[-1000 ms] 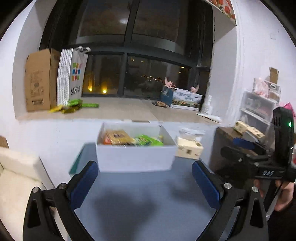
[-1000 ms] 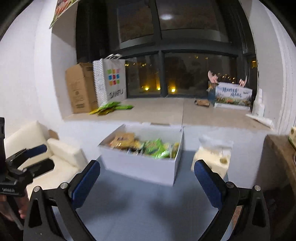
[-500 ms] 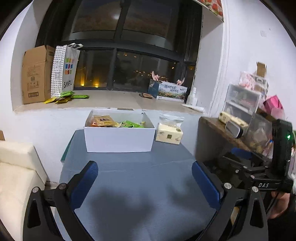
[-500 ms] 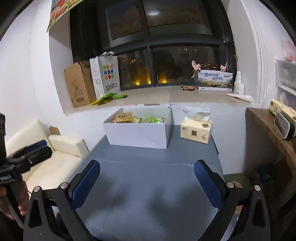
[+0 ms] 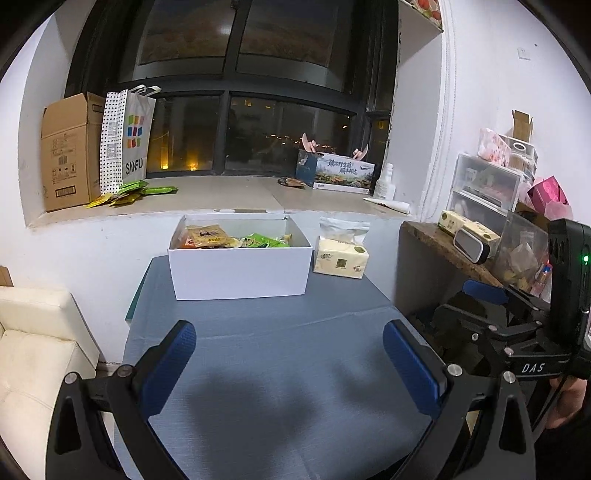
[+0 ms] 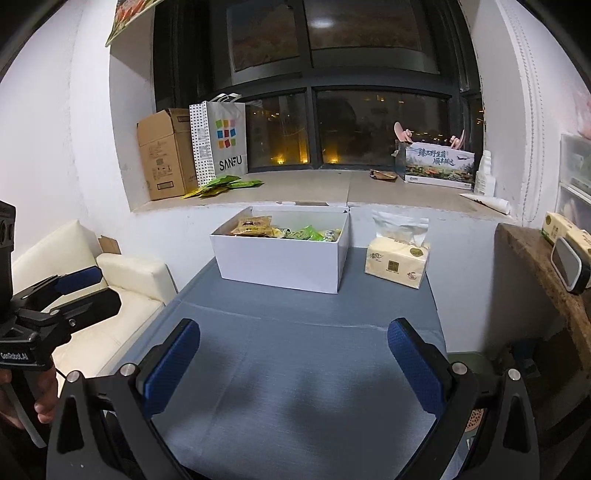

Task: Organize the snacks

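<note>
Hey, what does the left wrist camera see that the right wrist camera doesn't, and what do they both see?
Only the left wrist view shows the right gripper and the clear storage drawers on the side shelf. Only the right wrist view shows the left gripper and the colourful poster edge at top left. Both show the white snack box, the tissue pack, the SANFU bag and the cardboard box.

Both wrist cameras face the window from low over the bench [image 5: 280,354], left and right, sharing the white box [image 5: 240,273] [image 6: 280,266].
</note>
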Demonstrator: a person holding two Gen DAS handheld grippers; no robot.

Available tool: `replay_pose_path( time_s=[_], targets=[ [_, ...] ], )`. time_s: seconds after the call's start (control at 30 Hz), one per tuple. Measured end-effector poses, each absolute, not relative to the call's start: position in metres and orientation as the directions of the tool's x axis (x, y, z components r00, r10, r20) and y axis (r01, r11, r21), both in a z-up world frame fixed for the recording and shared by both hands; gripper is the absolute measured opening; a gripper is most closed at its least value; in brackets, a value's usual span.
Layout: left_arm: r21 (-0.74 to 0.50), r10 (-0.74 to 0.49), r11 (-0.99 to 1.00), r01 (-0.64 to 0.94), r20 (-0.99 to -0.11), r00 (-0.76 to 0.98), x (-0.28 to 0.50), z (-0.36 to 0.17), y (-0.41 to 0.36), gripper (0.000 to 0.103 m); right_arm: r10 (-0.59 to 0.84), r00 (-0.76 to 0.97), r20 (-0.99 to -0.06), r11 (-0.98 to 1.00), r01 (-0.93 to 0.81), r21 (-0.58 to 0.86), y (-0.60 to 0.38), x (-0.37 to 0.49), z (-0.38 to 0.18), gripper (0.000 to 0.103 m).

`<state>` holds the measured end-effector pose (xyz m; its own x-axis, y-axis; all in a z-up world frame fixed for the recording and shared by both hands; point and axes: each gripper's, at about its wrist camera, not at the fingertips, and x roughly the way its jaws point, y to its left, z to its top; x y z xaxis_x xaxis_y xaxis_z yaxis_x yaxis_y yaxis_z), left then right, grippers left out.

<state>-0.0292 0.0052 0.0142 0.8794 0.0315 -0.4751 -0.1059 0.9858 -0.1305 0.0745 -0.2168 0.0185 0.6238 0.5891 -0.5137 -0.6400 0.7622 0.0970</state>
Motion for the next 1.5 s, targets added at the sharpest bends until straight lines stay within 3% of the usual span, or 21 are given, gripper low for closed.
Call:
replay_pose_path(
  time_s=[1.5],
  targets=[
    [-0.121,0.025,0.988,-0.096,-0.489,0.872,-0.0261,0.0128,-0.0026,0.103,0.597,0.626,-0.503,0.754,-0.651,0.085,-0.2172,0.072,0.0235,0.103]
  ],
)
